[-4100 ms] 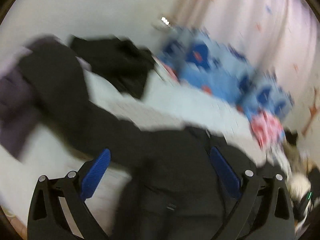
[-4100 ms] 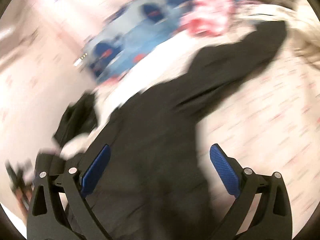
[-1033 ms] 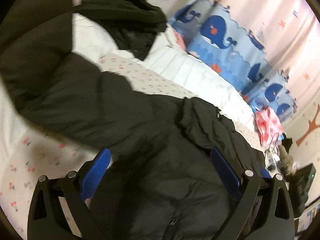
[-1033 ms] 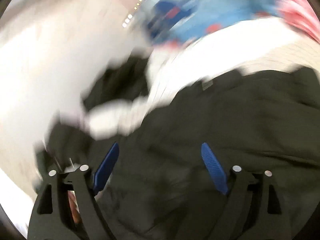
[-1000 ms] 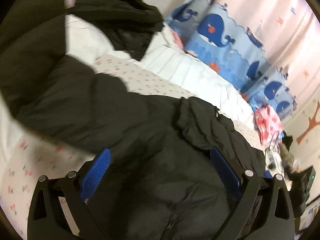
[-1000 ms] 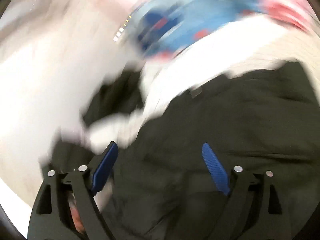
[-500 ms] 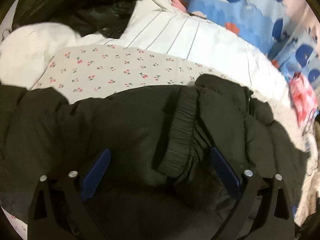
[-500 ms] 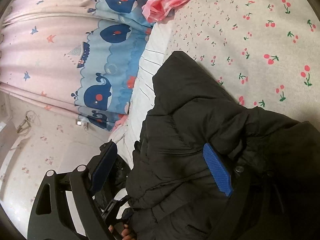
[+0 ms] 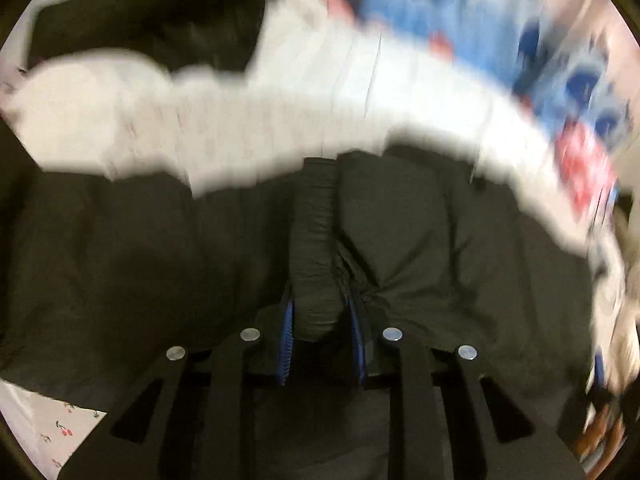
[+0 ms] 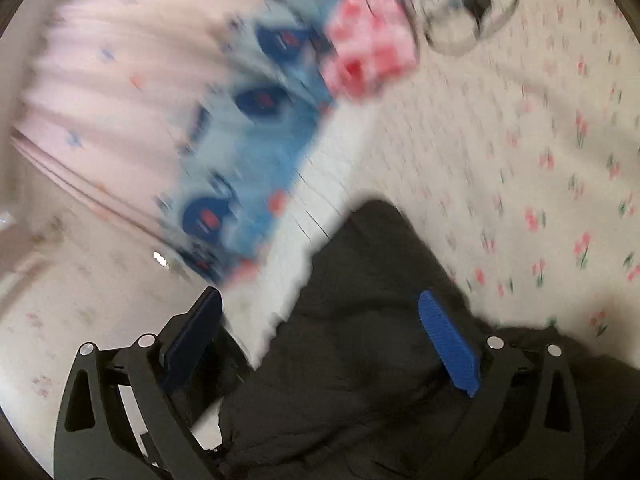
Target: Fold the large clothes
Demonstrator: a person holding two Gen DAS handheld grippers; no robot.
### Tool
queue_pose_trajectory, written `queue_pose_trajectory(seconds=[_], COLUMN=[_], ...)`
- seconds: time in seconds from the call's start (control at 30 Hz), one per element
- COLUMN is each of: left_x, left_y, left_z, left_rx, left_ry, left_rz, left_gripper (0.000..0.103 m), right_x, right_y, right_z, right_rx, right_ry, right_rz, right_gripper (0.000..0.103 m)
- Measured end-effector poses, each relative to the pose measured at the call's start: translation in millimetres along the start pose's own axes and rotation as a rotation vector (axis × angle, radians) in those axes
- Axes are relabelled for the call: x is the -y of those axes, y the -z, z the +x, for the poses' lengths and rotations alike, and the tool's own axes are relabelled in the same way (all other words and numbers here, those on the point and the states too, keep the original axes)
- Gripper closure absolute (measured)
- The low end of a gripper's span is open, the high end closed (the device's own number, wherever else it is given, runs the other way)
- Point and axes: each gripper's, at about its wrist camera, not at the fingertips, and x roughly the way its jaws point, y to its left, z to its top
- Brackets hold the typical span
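A large black puffer jacket (image 9: 420, 240) lies spread on a bed with a cherry-print sheet (image 10: 540, 160). In the left wrist view my left gripper (image 9: 320, 320) is shut on the jacket's ribbed cuff (image 9: 314, 240), which stands up between the blue pads. In the right wrist view my right gripper (image 10: 324, 344) is open, its blue pads wide apart over a fold of the same jacket (image 10: 380, 340). It holds nothing.
A second dark garment (image 9: 160, 20) lies at the back left on white bedding (image 9: 320, 92). A blue whale-print bumper (image 10: 248, 152) and pink curtain (image 10: 100, 60) line the far side. A pink-red cloth (image 10: 368, 52) sits near the bed's far edge.
My left gripper has closed on the jacket's ribbed cuff; half a second ago its jaws were wide open over it. My right gripper swung, and stays open.
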Motion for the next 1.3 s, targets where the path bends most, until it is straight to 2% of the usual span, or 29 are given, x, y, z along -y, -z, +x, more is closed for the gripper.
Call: queue_pose_trajectory(seconds=[0.07, 0.13, 0.2, 0.23, 0.27, 0.33, 0.37, 0.4, 0.43, 0.47, 0.53, 0.57, 0.63, 0.67, 0.7, 0.77, 0.83, 0.9, 0.93, 0.97, 1.03, 1.1, 1.17, 1.23, 1.3], left_x=[-8.5, -13.5, -11.8, -8.8, -4.5, 1.0, 4.6, 9.8, 16.6, 21.0, 25.2, 20.7, 16.4, 13.7, 12.2, 4.8, -19.1, -56.2, -87.1, -106.5, -150.4, -188.8, -218.7, -244.7, -258.0], left_y=[9.8, 12.3, 14.4, 14.1, 12.9, 11.2, 9.8, 8.7, 7.1, 5.8, 4.0, 7.3, 8.8, 11.3, 15.3, 27.4, 38.7, 44.5, 50.1, 50.5, 51.7, 52.5, 50.5, 46.6, 35.7], left_z=[15.0, -1.8, -33.9, -45.5, -56.8, -65.7, -66.3, -61.2, -50.6, -31.9, 16.3, 43.6, 43.7, 30.1, 12.3, -41.2, -96.0, -146.3, -182.5, -201.3, -243.1, -273.3, -287.2, -289.6, -279.9], left_rx=[-0.074, -0.024, 0.117, 0.187, 0.252, 0.328, 0.369, 0.377, 0.36, 0.3, 0.114, 0.046, 0.057, 0.082, 0.12, 0.244, 0.35, 0.457, 0.544, 0.591, 0.667, 0.699, 0.702, 0.685, 0.637], left_ry=[0.009, -0.012, -0.097, -0.146, -0.19, -0.187, -0.142, -0.115, -0.103, -0.089, -0.076, -0.049, -0.043, -0.026, -0.004, -0.032, -0.045, -0.066, -0.084, -0.097, -0.148, -0.223, -0.295, -0.307, -0.298], left_rz=[0.01, -0.008, -0.007, 0.006, 0.021, 0.013, 0.011, 0.015, 0.024, 0.039, 0.056, 0.049, 0.033, 0.016, 0.023, 0.079, 0.078, 0.01, -0.064, -0.116, -0.233, -0.333, -0.424, -0.516, -0.545], left_gripper=[0.077, 0.073, 0.063, 0.062, 0.06, 0.052, 0.039, 0.028, 0.028, 0.028, 0.028, 0.028, 0.03, 0.034, 0.034, 0.034, 0.032, 0.02, 0.017, 0.01, 0.007, 0.007, 0.007, 0.007, 0.007], right_x=[-2.6, -18.2, -35.4, -42.8, -47.2, -46.5, -44.9, -40.3, -37.3, -34.0, -26.8, -24.9, -24.2, -24.4, -23.9, -28.6, -40.8, -58.3, -70.0, -82.9, -102.3, -120.7, -128.8, -138.4, -147.9], right_y=[3.8, 1.2, 1.1, 2.2, 4.3, 13.7, 16.9, 21.3, 24.4, 26.6, 30.6, 31.3, 32.4, 32.8, 34.6, 35.7, 40.0, 46.8, 52.4, 59.0, 71.9, 89.4, 105.2, 120.8, 131.6], right_z=[4.1, -11.1, -20.6, -20.7, -17.0, 3.4, 13.0, 26.7, 36.7, 45.0, 56.8, 57.3, 56.0, 53.9, 51.1, 46.8, 35.2, 23.9, 16.7, 11.4, 4.0, -0.6, -2.4, 3.3, 6.7], right_rx=[0.007, 0.085, 0.138, 0.141, 0.123, 0.036, -0.003, -0.057, -0.09, -0.12, -0.164, -0.168, -0.168, -0.162, -0.157, -0.15, -0.138, -0.125, -0.121, -0.121, -0.125, -0.137, -0.156, -0.201, -0.218], right_ry=[0.045, 0.03, 0.002, -0.013, -0.026, -0.019, 0.002, 0.038, 0.069, 0.1, 0.144, 0.148, 0.15, 0.148, 0.144, 0.141, 0.121, 0.092, 0.07, 0.043, -0.004, -0.055, -0.094, -0.123, -0.12], right_rz=[-0.036, -0.095, -0.174, -0.206, -0.219, -0.219, -0.221, -0.225, -0.228, -0.232, -0.243, -0.248, -0.258, -0.261, -0.262, -0.264, -0.277, -0.31, -0.332, -0.35, -0.38, -0.403, -0.402, -0.424, -0.483], right_gripper=[0.008, 0.008, 0.008, 0.008, 0.007, 0.007, 0.007, 0.007, 0.007, 0.007, 0.007, 0.007, 0.007, 0.007, 0.007, 0.007, 0.007, 0.007, 0.007, 0.007, 0.007, 0.007, 0.007, 0.007, 0.007])
